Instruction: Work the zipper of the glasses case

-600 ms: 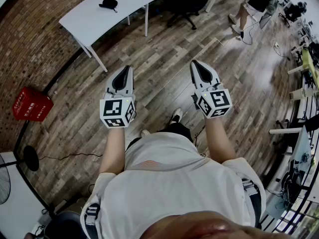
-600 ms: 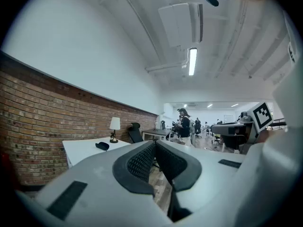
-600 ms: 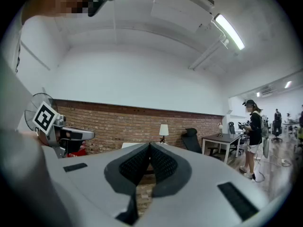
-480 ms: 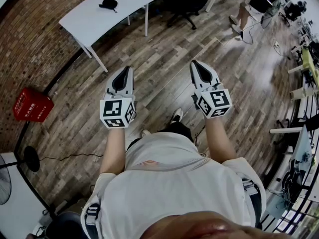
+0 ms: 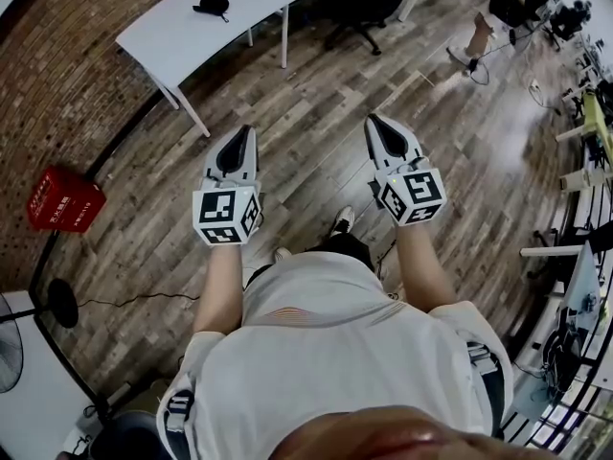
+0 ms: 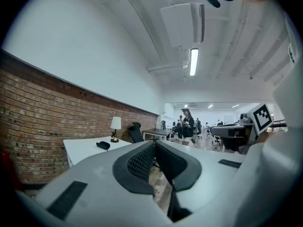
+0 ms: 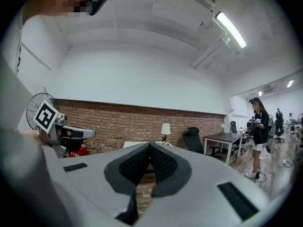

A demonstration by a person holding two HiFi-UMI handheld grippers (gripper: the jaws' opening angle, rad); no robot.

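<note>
Dark object [image 5: 211, 6] on white table [image 5: 187, 38]: indistinct

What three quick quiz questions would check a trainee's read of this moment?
1. True or false: the left hand-held gripper holds the glasses case.
2. The glasses case lies on: A the white table, B the floor, C the red crate.
3. Fill in: the right hand-held gripper has its jaws ____.
Key: 1 false; 2 A; 3 shut.
</note>
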